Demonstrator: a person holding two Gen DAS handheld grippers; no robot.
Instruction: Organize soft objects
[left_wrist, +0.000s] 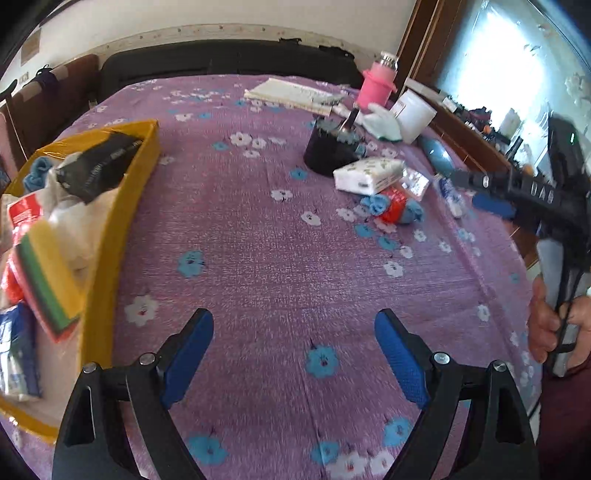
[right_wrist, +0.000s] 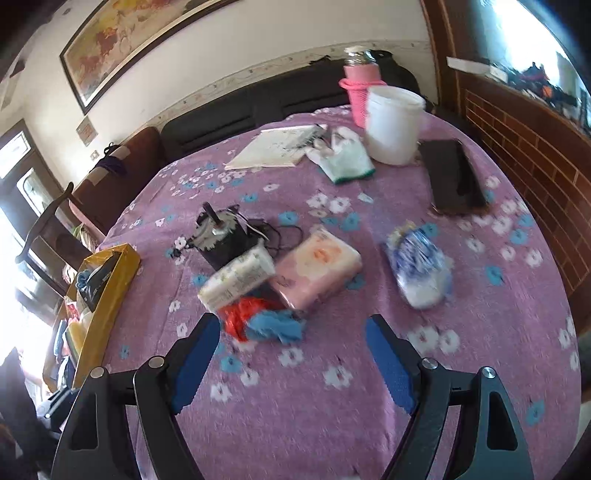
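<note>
Though the yellow box at the table's left edge already holds a sponge, a black pouch, a blue cloth and some packets, the job looks roughly half done: several soft things lie loose to the right of the box. Going rightward from it, past the black motor, come a white tissue pack, a red-and-blue cloth, a pink pack and a blue-white pack. The white pack's long axis runs from lower left to upper right in the right wrist view, toward the pink pack, which it touches. The left gripper is released and empty. The right gripper is also released, its jaws opening with nothing between them, near the cloth.
</note>
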